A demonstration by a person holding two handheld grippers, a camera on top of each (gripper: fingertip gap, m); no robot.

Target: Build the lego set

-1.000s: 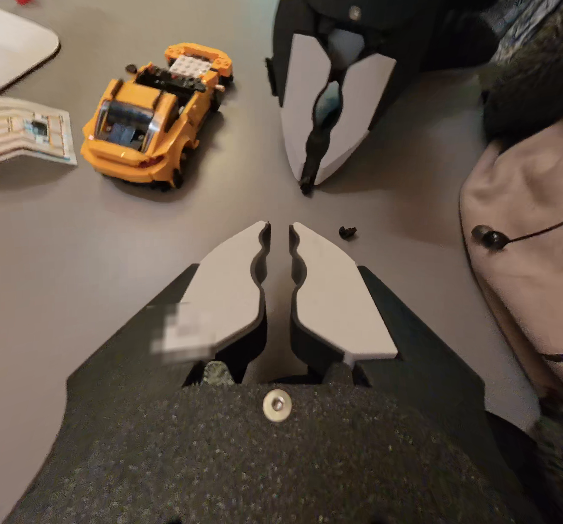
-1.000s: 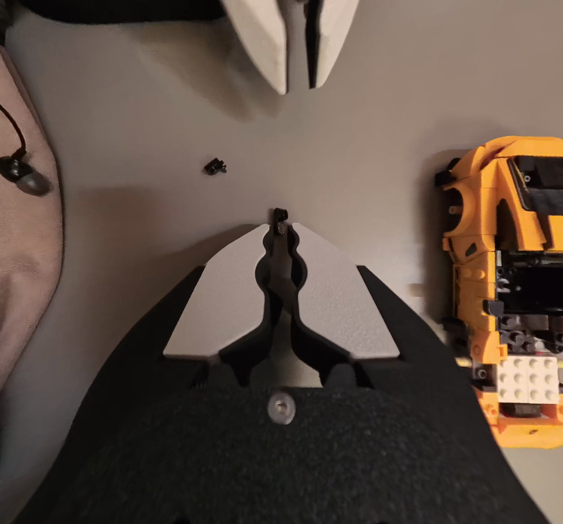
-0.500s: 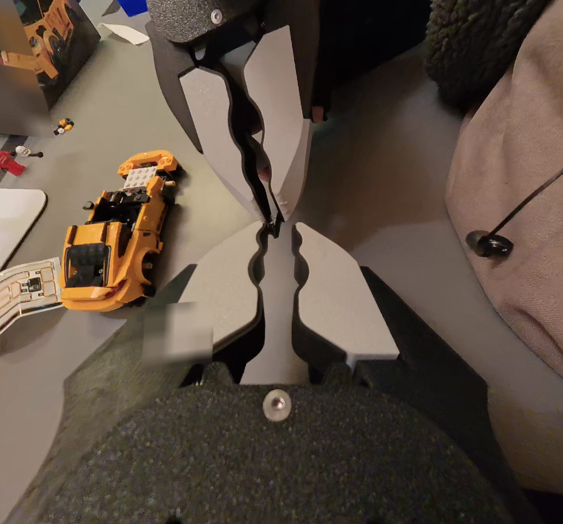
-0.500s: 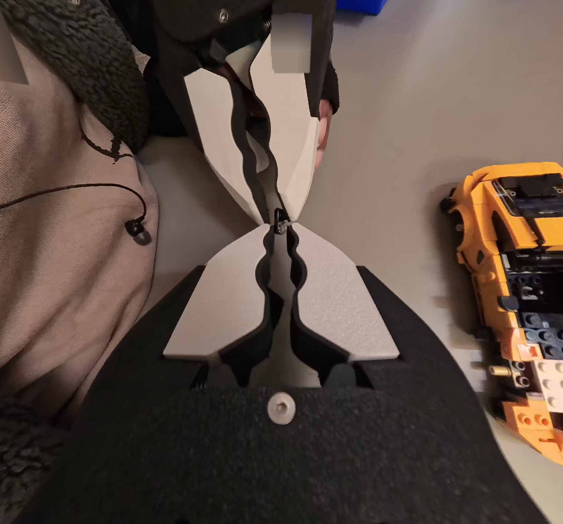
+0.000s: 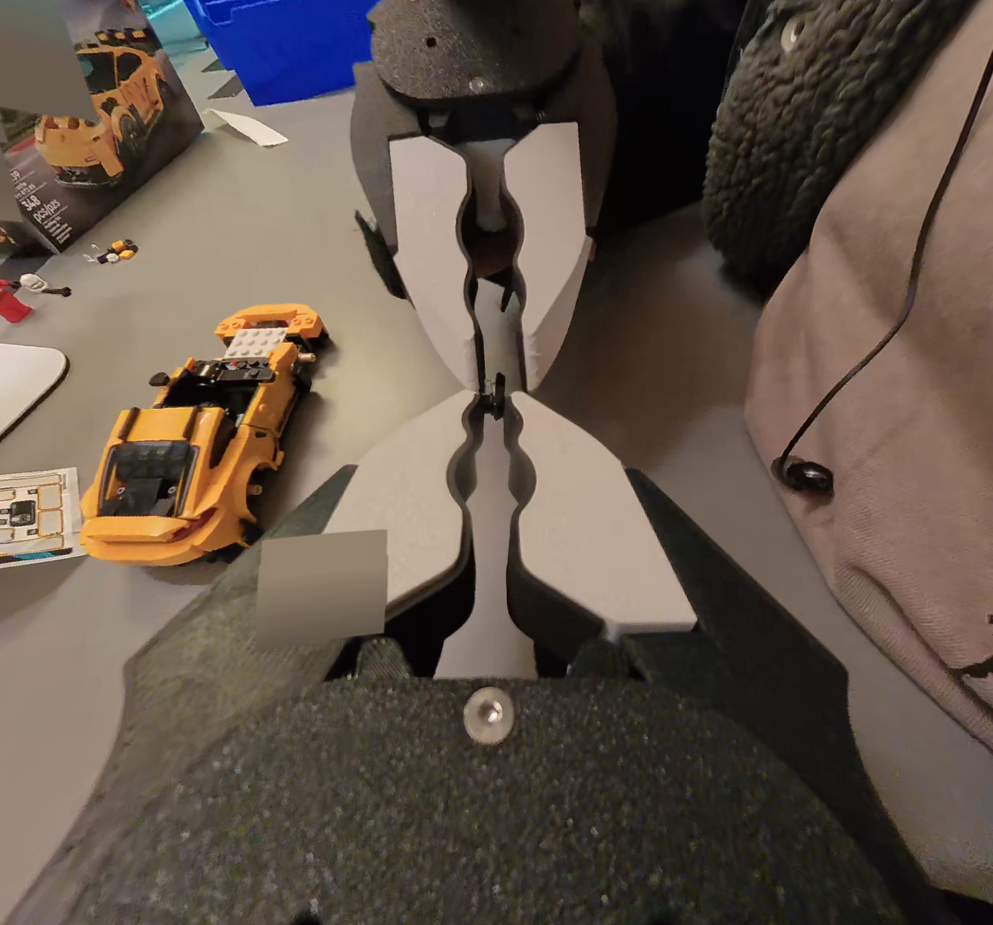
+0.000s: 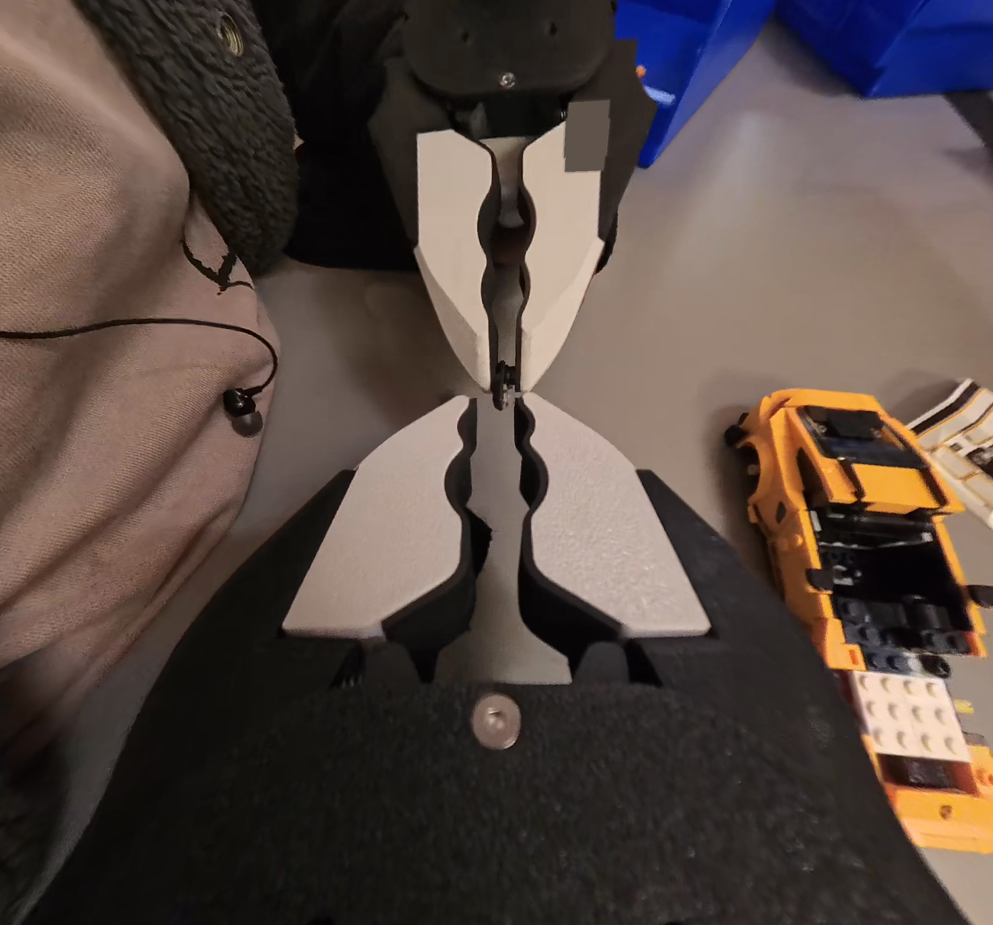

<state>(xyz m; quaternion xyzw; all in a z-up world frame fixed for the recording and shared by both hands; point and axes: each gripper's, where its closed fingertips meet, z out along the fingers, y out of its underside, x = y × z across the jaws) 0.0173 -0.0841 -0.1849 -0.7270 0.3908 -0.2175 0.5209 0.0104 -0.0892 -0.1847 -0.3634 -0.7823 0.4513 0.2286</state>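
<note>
My left gripper (image 5: pixel 490 400) is clenched on the small black piece (image 5: pixel 493 395), pinched at the very tips of its grey fingers. The right wrist view shows the same grip from the other side, the left gripper (image 6: pixel 504 380) closed narrowly around the piece (image 6: pixel 503 386). My right gripper (image 6: pixel 493 406) meets it tip to tip and is released. Its fingers stand slightly apart, and the piece only reaches into the gap beside its right fingertip. In the left wrist view grey table shows between the tips of the right gripper (image 5: pixel 501 378).

Half a second ago it was the reverse. The right gripper clamped the piece while the left waited with its fingers wider apart. A second ago the two grippers were well apart and low over the table (image 5: pixel 242 254), with a second black piece lying loose between them. That piece is out of view now.

To the left of the left gripper, the part-built orange lego car (image 5: pixel 177 469) sits on the table with its open rear end pointing away. In the right wrist view the car (image 6: pixel 860 550) is on the right. An instruction booklet (image 5: pixel 32 517) lies just beside its front. Farther back stand the set's box (image 5: pixel 107 109) and blue bins (image 5: pixel 290 28), which did not show a second ago. A person's beige garment (image 5: pixel 886 361) fills the right edge.
</note>
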